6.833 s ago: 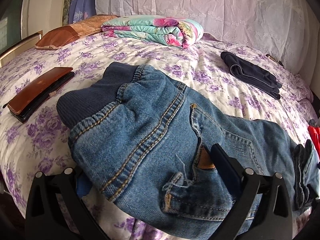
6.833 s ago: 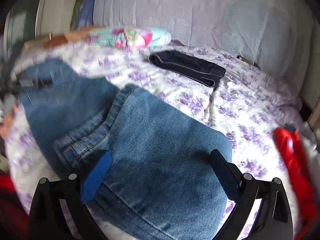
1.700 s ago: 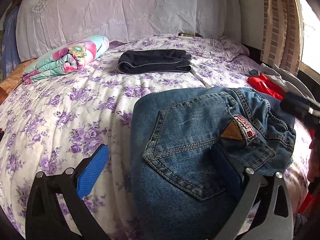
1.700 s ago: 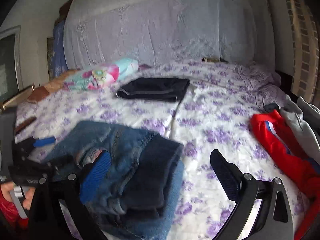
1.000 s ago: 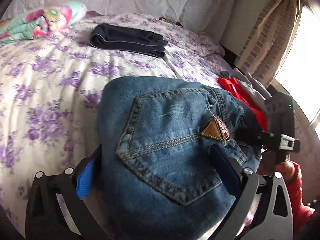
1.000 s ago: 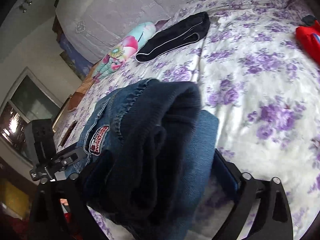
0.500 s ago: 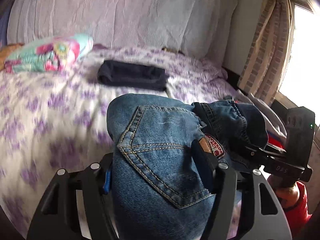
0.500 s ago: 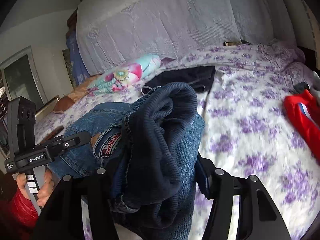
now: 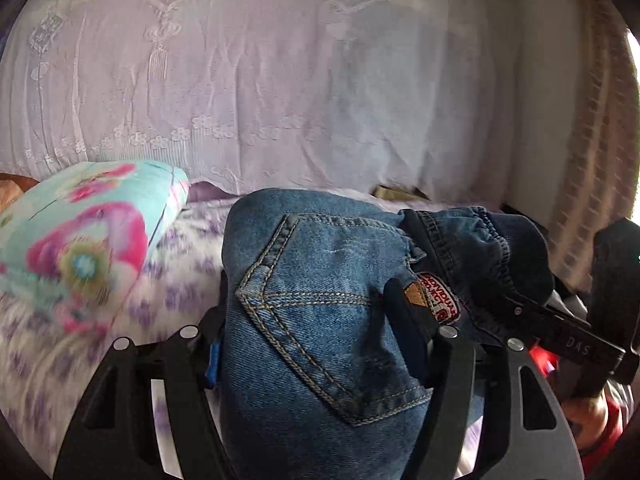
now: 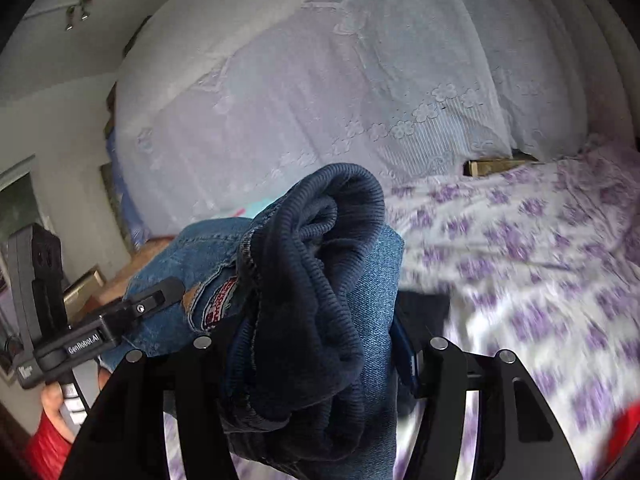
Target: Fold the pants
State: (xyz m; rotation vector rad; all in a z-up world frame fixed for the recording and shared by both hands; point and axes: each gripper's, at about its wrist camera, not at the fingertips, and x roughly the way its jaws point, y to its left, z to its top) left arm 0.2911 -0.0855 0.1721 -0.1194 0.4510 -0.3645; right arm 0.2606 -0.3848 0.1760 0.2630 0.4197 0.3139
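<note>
The folded blue jeans (image 9: 320, 312) form a thick bundle held up above the bed between both grippers. My left gripper (image 9: 312, 328) is shut on the back-pocket end of the bundle. My right gripper (image 10: 316, 344) is shut on the other end, where the dark ribbed waistband (image 10: 332, 216) bulges out. The right gripper body shows in the left wrist view (image 9: 572, 340), and the left gripper body shows in the right wrist view (image 10: 80, 340).
The bed (image 10: 540, 248) with a purple flowered sheet lies below. A folded turquoise and pink blanket (image 9: 80, 232) lies at the left. A lace-covered headboard (image 9: 280, 100) stands behind. A red garment (image 10: 624, 420) lies at the right edge. A curtain (image 9: 592, 160) hangs at the right.
Both grippers closed on the folded jeans and lifted the bundle off the bed, carrying it higher and toward the headboard; the dark folded garment has left view.
</note>
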